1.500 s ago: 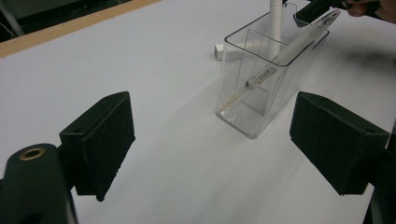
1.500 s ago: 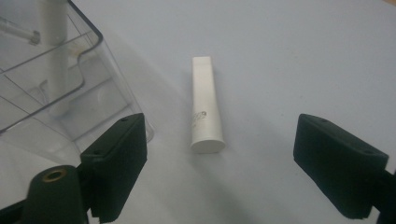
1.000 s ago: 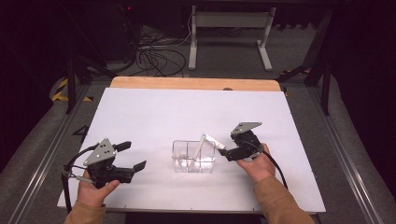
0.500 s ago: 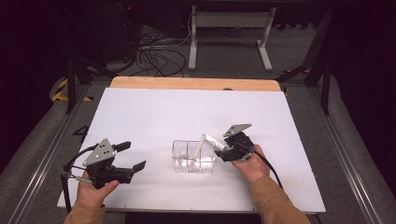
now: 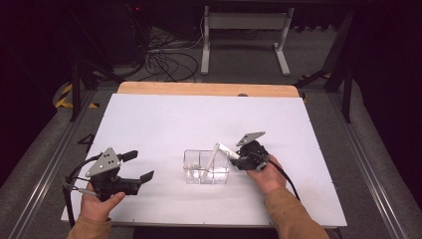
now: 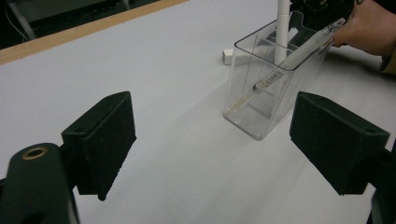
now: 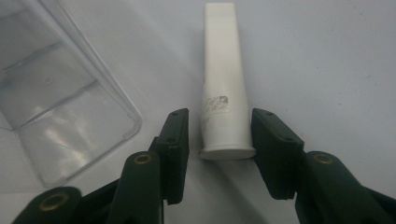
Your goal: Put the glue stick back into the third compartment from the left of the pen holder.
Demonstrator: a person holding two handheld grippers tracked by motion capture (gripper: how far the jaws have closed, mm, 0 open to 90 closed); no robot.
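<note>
A white tube (image 7: 223, 93) lies flat on the white table, just right of a clear plastic box (image 5: 206, 167). My right gripper (image 7: 219, 140) straddles the tube's flanged end. Its jaws have just been closing. The right pad (image 7: 273, 149) touches the flange and a thin gap remains at the left pad (image 7: 175, 149). In the box (image 6: 271, 93) a clear pen (image 6: 299, 51) leans beside an upright white stick (image 6: 281, 28). My left gripper (image 5: 140, 165) rests at the front left, open wide with nothing between its pads (image 6: 100, 144), pointing toward the box.
The white sheet (image 5: 199, 119) covers the table, with a wooden strip (image 5: 204, 88) along its far edge. Cables and a metal stand sit on the floor beyond. A hand (image 5: 266, 174) holds the right gripper close to the box's right wall.
The right gripper has shifted slightly left toward the box and lower, and its jaws have narrowed around the white tube. The left gripper has stayed put.
</note>
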